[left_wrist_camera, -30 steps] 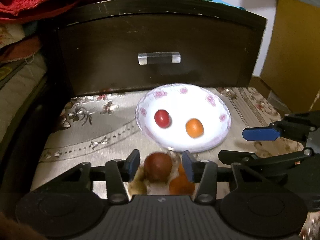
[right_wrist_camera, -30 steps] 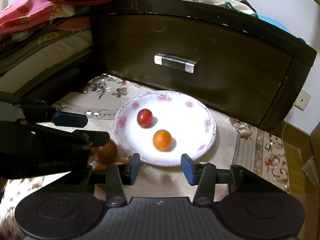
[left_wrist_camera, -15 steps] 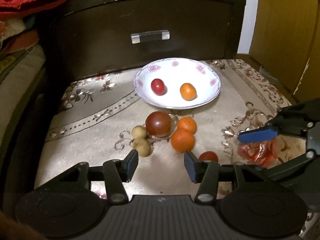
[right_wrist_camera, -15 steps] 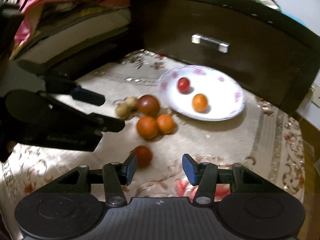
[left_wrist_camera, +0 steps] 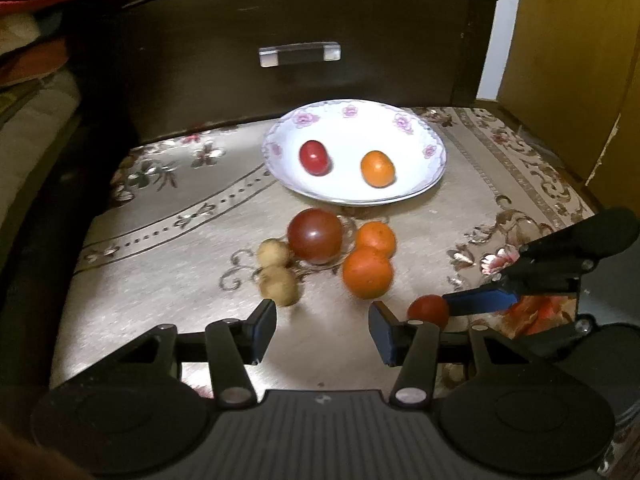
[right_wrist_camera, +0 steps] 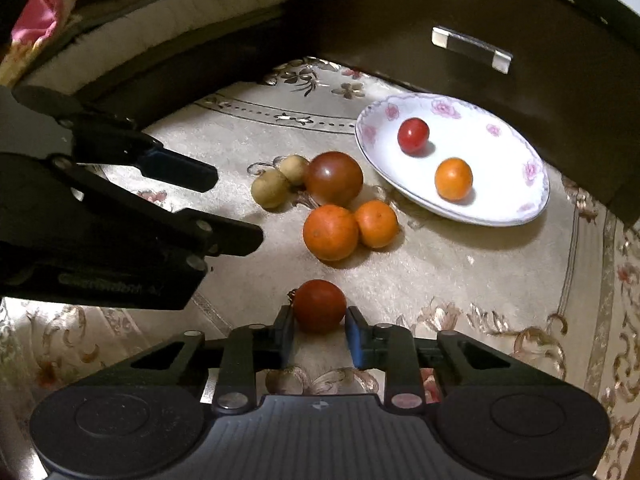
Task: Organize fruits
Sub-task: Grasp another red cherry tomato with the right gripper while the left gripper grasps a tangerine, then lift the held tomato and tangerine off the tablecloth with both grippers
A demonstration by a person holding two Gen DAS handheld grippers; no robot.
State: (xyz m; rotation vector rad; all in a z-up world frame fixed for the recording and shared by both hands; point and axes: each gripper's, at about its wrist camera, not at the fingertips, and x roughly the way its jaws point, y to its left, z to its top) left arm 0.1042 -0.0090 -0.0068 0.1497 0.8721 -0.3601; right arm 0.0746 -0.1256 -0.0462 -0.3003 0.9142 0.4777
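Note:
A white flowered plate (left_wrist_camera: 400,118) holds a small red tomato (left_wrist_camera: 314,157) and a small orange (left_wrist_camera: 377,168). In front of it on the cloth lie a dark brownish tomato (left_wrist_camera: 315,235), two oranges (left_wrist_camera: 367,273), and two small tan fruits (left_wrist_camera: 279,285). My right gripper (right_wrist_camera: 318,320) is shut on a red tomato (right_wrist_camera: 320,300) that rests on the cloth; one of its blue fingers (left_wrist_camera: 480,303) also shows in the left wrist view. My left gripper (left_wrist_camera: 322,316) hovers open just before the tan fruits and the oranges, with nothing between its fingers.
A dark wooden drawer front with a clear handle (left_wrist_camera: 299,53) rises right behind the plate. Folded bedding (right_wrist_camera: 160,20) is stacked at the left, and a yellowish cabinet (left_wrist_camera: 572,60) stands at the right. A patterned beige cloth (left_wrist_camera: 160,280) covers the surface.
My right gripper came down over the red tomato and closed on it. My left gripper drew back from the dark tomato, so the whole group of loose fruit now lies ahead of it.

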